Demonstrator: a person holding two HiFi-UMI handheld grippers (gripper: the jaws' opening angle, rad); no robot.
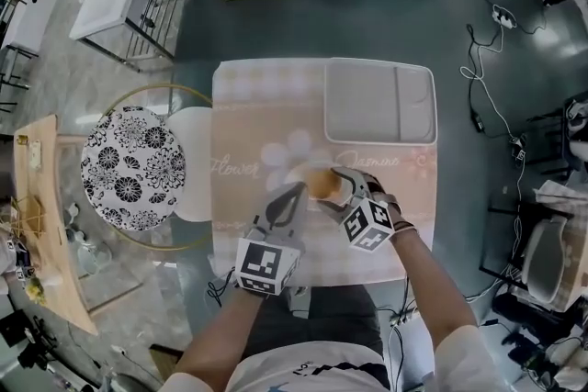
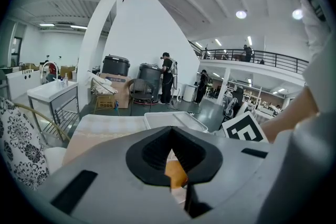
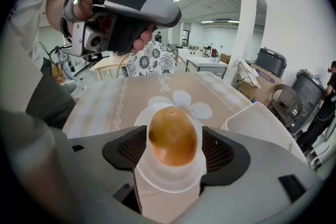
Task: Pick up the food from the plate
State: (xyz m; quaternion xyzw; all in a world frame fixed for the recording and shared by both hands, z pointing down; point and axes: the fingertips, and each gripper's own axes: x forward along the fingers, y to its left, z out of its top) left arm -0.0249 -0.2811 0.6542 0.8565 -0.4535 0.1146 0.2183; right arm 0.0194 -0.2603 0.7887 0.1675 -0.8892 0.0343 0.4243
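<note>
A golden-brown oval piece of food point(image 1: 322, 183) point(image 3: 172, 136) lies on a small white plate point(image 3: 170, 180) in the middle of the pink tablecloth point(image 1: 248, 133). My right gripper point(image 1: 333, 189) point(image 3: 172, 147) stands open with a jaw on either side of the food, and its pads stand a little off it. My left gripper point(image 1: 295, 191) point(image 2: 171, 139) is just left of the plate, its tips together and nothing between them. Through the slit near its base I see a bit of the orange food point(image 2: 175, 173). In the right gripper view, a hand holds the left gripper point(image 3: 123, 8) up high.
A white two-part tray point(image 1: 378, 101) point(image 3: 262, 123) point(image 2: 173, 119) sits at the table's far right. A stool with a black-and-white floral cushion point(image 1: 133, 167) and a white seat point(image 1: 193, 165) stand left of the table. Cables point(image 1: 487, 96) run over the floor at the right.
</note>
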